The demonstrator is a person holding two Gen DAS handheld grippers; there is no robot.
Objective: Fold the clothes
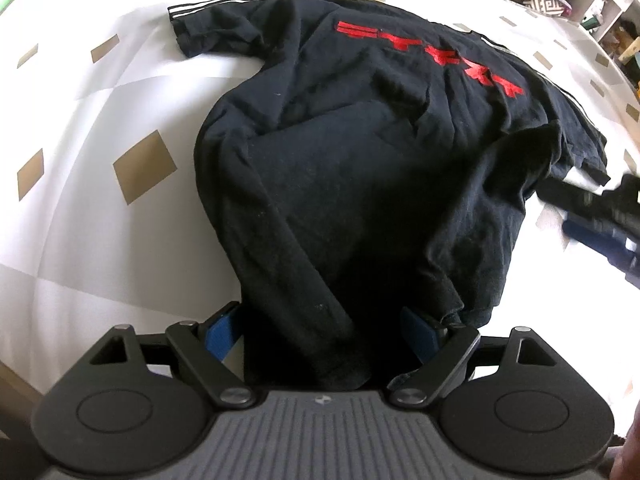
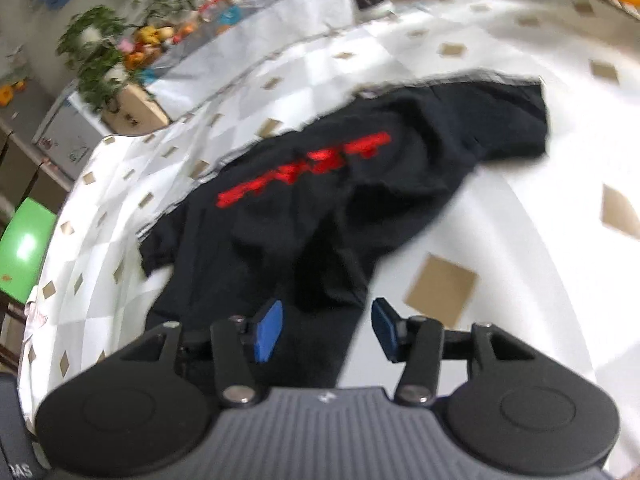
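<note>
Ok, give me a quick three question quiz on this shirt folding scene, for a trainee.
1. True or false: the lettering on the black shirt is white.
2. The shirt lies on a cover that is: A plain green, B white with tan diamonds, C striped blue.
3. Fill in: the jaws of the right hand-held gripper stand ___ (open or shut).

Key: 1 false, it is red. 2 B. 3 open, with its blue pads apart and not pressing the cloth.
</note>
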